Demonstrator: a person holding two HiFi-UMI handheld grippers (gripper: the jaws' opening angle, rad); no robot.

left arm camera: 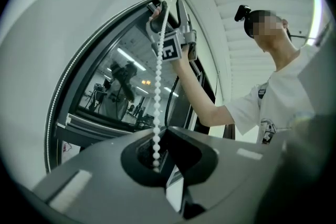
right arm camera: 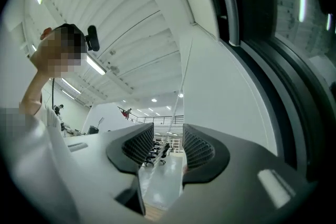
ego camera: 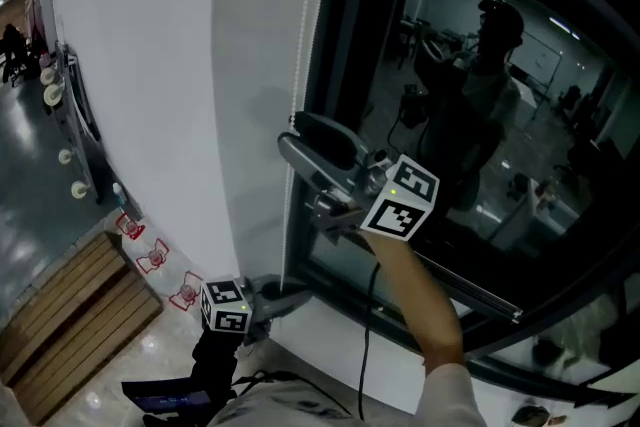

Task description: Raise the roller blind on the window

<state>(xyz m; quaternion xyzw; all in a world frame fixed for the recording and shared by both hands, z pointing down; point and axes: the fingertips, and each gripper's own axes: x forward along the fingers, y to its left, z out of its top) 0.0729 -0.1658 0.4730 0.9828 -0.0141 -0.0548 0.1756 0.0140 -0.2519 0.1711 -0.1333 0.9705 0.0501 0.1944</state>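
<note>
The white roller blind [ego camera: 150, 65] hangs over the left of the dark window [ego camera: 500, 95]. Its white bead chain [ego camera: 309, 15] runs down the blind's right edge. My left gripper [ego camera: 270, 298] is low by the sill, and in the left gripper view its jaws [left arm camera: 157, 152] are shut on the bead chain [left arm camera: 159, 76], which rises taut from them. My right gripper [ego camera: 305, 143] is higher up on the same chain [right arm camera: 184, 81]. Its ribbed jaws [right arm camera: 168, 136] stand apart, and the chain passes between them without either pad pressing on it.
The window frame [ego camera: 300, 245] and the white sill [ego camera: 340, 355] lie just below my right arm. A black cable [ego camera: 366, 325] hangs from the right gripper. Slatted wood flooring [ego camera: 70, 315] shows far below at lower left. The glass reflects the person.
</note>
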